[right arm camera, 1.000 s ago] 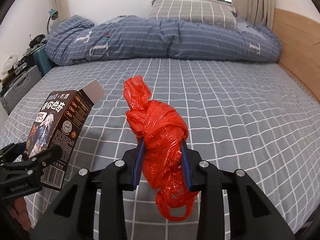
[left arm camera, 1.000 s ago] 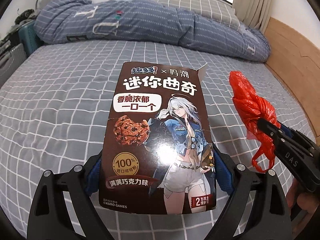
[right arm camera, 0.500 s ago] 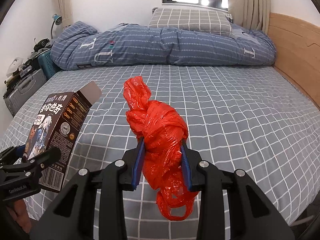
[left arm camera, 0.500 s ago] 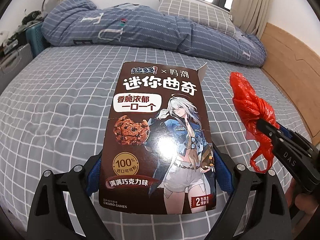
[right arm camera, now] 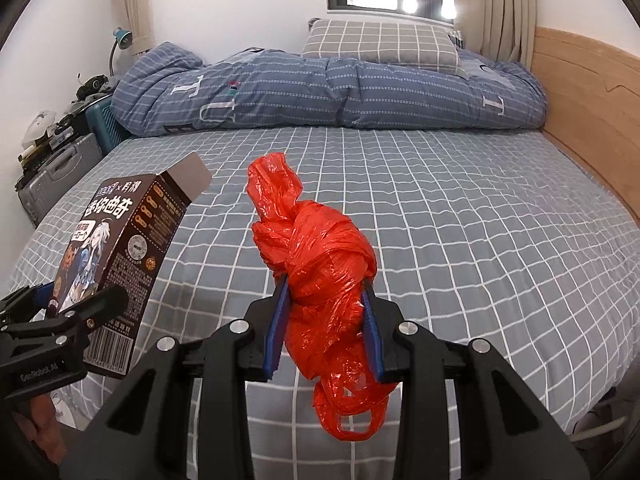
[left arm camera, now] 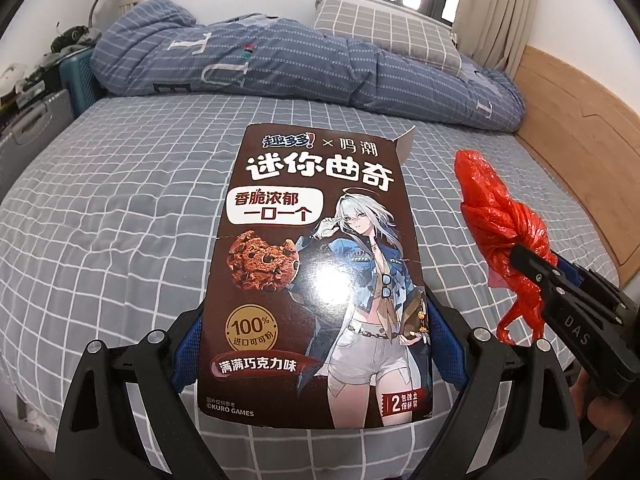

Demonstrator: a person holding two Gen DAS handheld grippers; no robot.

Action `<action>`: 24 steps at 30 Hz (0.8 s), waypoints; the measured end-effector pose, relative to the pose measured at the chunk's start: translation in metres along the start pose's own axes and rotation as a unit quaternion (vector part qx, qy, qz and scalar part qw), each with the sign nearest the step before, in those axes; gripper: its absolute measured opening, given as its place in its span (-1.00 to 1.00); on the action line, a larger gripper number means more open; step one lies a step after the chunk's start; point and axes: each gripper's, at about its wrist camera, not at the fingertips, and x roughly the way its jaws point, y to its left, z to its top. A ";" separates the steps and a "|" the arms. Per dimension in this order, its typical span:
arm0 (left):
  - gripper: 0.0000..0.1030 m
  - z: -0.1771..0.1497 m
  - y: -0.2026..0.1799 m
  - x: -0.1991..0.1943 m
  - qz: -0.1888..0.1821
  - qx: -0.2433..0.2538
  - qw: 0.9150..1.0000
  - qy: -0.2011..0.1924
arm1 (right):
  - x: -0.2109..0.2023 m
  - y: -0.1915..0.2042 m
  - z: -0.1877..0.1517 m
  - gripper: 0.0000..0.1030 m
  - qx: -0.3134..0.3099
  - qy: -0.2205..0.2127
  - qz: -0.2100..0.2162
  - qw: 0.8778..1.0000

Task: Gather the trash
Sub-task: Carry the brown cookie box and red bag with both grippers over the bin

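A grey checked bed sheet covers the mattress, with a rolled blue quilt and grey checked pillow at its far end, beside a wooden side board.

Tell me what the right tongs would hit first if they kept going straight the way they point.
Probably the bed. The right tongs, shut on the red bag, angle down over bare checked sheet; nothing else shows ahead before the duvet, though depth is hard to judge.
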 end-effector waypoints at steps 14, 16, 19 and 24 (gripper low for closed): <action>0.71 -0.035 -0.004 -0.027 -0.002 -0.005 1.000 0.009 | -0.038 0.010 -0.027 -0.37 -0.001 -0.001 0.003 1.000; 0.71 -0.041 -0.004 -0.032 -0.002 -0.006 1.000 0.011 | -0.043 0.012 -0.033 -0.37 -0.002 0.001 0.004 1.000; 0.71 -0.048 -0.004 -0.039 -0.003 -0.009 1.000 0.011 | -0.051 0.014 -0.042 -0.37 -0.001 0.003 0.005 1.000; 0.71 -0.060 -0.002 -0.052 -0.003 -0.012 1.000 0.011 | -0.065 0.013 -0.055 -0.37 0.003 0.005 0.006 1.000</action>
